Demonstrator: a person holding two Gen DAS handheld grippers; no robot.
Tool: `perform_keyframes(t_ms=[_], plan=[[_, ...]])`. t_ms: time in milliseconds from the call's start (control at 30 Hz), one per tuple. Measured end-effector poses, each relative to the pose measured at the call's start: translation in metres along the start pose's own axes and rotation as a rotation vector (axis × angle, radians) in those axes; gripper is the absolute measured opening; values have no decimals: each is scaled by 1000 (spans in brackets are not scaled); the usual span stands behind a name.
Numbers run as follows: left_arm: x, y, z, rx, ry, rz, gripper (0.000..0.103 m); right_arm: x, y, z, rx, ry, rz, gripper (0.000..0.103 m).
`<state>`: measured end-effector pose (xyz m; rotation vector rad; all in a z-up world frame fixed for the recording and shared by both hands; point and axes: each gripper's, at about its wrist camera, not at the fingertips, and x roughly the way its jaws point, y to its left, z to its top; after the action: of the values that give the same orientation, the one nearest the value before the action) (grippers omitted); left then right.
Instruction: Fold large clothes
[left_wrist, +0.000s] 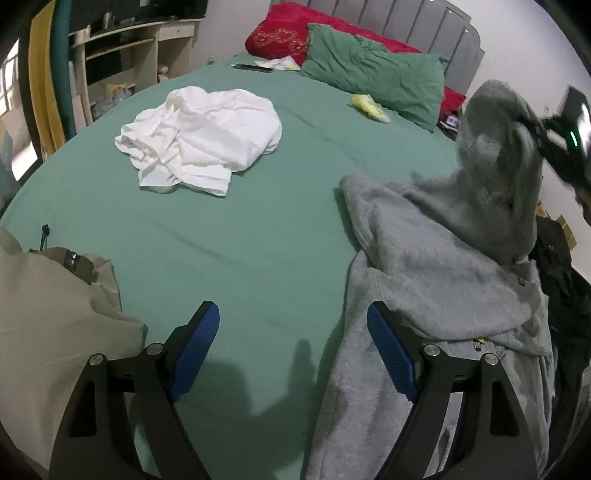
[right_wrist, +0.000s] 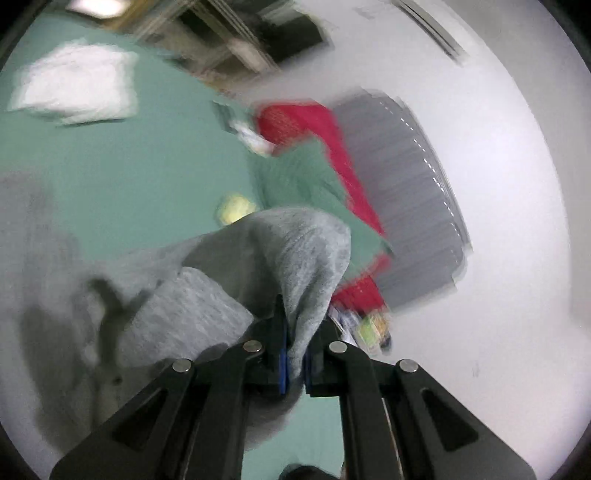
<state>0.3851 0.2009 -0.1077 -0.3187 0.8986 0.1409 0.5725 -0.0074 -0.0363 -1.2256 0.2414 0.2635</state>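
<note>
A grey fleece sweatshirt (left_wrist: 436, 280) lies on the right side of the green bed (left_wrist: 240, 229), with one end lifted up at the far right. My right gripper (right_wrist: 294, 347) is shut on that lifted grey fabric (right_wrist: 295, 258); it also shows in the left wrist view (left_wrist: 565, 136), held high. My left gripper (left_wrist: 293, 332) is open and empty, low over the bed, its right finger resting against the sweatshirt's left edge. The right wrist view is motion-blurred.
A crumpled white garment (left_wrist: 199, 136) lies mid-bed. A beige garment (left_wrist: 48, 314) lies at the near left. Green pillow (left_wrist: 373, 70), red pillow (left_wrist: 284, 29) and a yellow cloth (left_wrist: 369, 105) are by the grey headboard (left_wrist: 417, 22). Shelves (left_wrist: 122, 48) stand at the back left.
</note>
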Motion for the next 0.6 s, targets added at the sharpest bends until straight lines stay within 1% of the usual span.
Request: perform_keyframes(t_ms=[33, 100, 200, 267, 333, 400, 433, 467, 500, 533, 567, 600], plan=[[-2, -2, -1, 4, -2, -7, 85, -20, 29, -4, -80, -8, 38, 6], [-5, -5, -4, 11, -2, -18, 85, -52, 77, -15, -153, -18, 119, 6], [-12, -9, -10, 23, -8, -30, 85, -95, 130, -49, -211, -26, 164, 6], [-18, -13, -13, 31, -13, -44, 85, -123, 157, -75, -236, -12, 185, 6], [-25, -17, -17, 42, -20, -55, 85, -146, 181, -92, -254, -1, 198, 6], [-30, -19, -19, 53, -24, -56, 85, -164, 199, -113, -272, 4, 228, 11], [-32, -20, -20, 59, -26, -55, 85, -171, 209, -121, -283, 26, 260, 17], [-32, -20, -21, 63, -25, -53, 85, -179, 213, -137, -302, 56, 293, 20], [-32, -20, -22, 66, -23, -52, 85, -172, 211, -144, -315, 82, 305, 21], [-32, -20, -22, 67, -20, -53, 85, -161, 203, -146, -312, 101, 312, 25], [-32, -20, -22, 66, -17, -56, 85, -169, 201, -149, -278, 115, 332, 28], [-31, -18, -22, 64, -14, -57, 85, -174, 193, -146, -216, 121, 340, 29]])
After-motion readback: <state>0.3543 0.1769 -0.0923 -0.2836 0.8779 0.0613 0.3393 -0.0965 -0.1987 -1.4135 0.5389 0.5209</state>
